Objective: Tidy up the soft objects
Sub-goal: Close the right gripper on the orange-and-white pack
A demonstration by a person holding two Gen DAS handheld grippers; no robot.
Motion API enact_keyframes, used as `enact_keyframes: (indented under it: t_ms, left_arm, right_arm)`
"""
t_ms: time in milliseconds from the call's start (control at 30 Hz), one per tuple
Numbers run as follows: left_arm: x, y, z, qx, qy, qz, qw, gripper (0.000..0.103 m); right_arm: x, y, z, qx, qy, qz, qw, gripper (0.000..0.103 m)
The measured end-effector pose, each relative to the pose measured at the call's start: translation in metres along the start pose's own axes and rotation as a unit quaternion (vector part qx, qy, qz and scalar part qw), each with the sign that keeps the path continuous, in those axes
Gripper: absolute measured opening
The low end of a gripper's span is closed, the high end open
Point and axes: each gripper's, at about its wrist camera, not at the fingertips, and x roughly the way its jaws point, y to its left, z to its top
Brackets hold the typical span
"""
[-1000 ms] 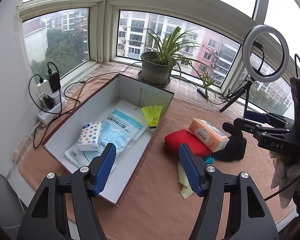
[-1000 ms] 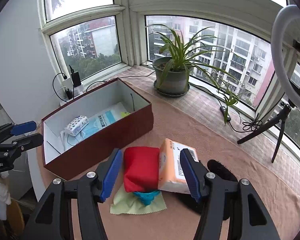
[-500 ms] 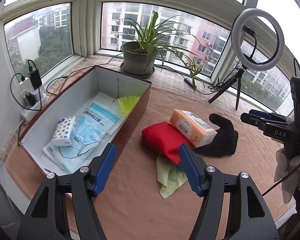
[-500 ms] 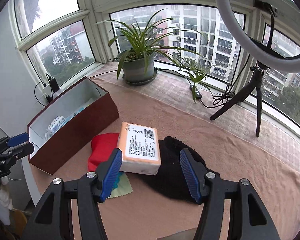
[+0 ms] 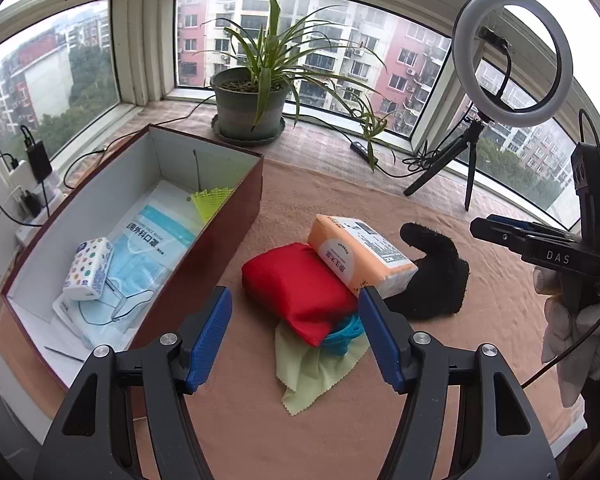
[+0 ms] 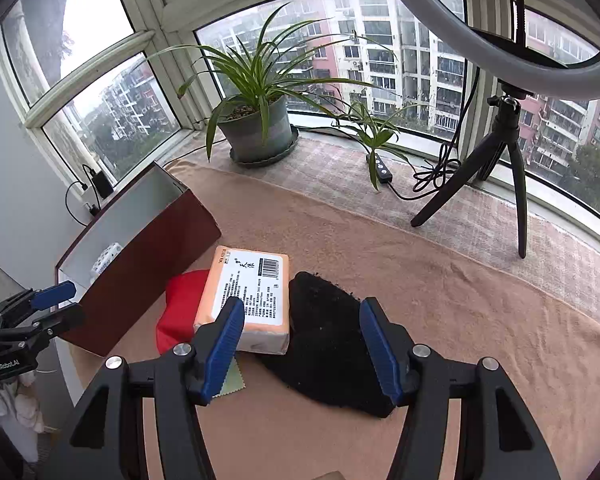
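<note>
A pile of soft things lies on the brown cloth: a red pouch (image 5: 296, 284), an orange tissue pack (image 5: 358, 258) leaning across it, a black glove (image 5: 432, 276), a teal item (image 5: 344, 334) and a light green cloth (image 5: 312, 368). My left gripper (image 5: 294, 338) hovers open over the red pouch with nothing between its fingers. My right gripper (image 6: 302, 346) hangs open above the black glove (image 6: 328, 344), beside the tissue pack (image 6: 248, 292). The dark red box (image 5: 228, 236) to the left holds a face mask packet (image 5: 152, 236), a small patterned tissue pack (image 5: 88, 268) and a yellow shuttlecock (image 5: 210, 204).
A potted plant (image 5: 250, 108) stands on the windowsill behind the box. A ring light on a tripod (image 5: 508, 56) with its cable is at the back right. A power strip with chargers (image 5: 32, 184) sits left of the box. A gloved hand (image 5: 576, 336) holds the right gripper.
Both grippers have swung to the right, away from the box: the left now frames the red pouch, the right now frames the black glove. Nothing on the cloth has moved; jaws unchanged.
</note>
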Motion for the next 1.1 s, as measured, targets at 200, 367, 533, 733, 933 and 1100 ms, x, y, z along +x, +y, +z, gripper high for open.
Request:
enact_keyframes:
  t_ms: [200,367,533,733,933,1100]
  left_arm:
    - [0.013,-0.009,0.001,0.002,0.014,-0.008,0.9999,0.065]
    - [0.025,-0.015,0.000,0.002,0.028,-0.016,0.9995,0.065]
    - [0.031,-0.023,0.004,0.010,0.031,-0.022,0.9992,0.065]
    - [0.041,-0.031,0.009,0.019,0.037,-0.027,0.9988,0.066]
    - [0.053,-0.038,0.012,0.027,0.047,-0.031,0.9981,0.066]
    - [0.065,-0.044,0.013,0.030,0.060,-0.042,0.9969,0.065]
  right_arm:
    - [0.007,-0.013,0.004,-0.001,0.008,0.011,1.000,0.056]
    - [0.013,-0.021,0.005,0.003,0.019,0.027,0.999,0.056]
    - [0.023,-0.021,0.011,0.018,0.032,0.064,0.997,0.056]
    - [0.042,-0.008,0.017,0.019,0.057,0.104,0.993,0.055]
    - [0.069,-0.003,0.021,0.041,0.089,0.131,0.987,0.052]
    - [0.091,-0.004,0.021,0.063,0.115,0.146,0.981,0.051]
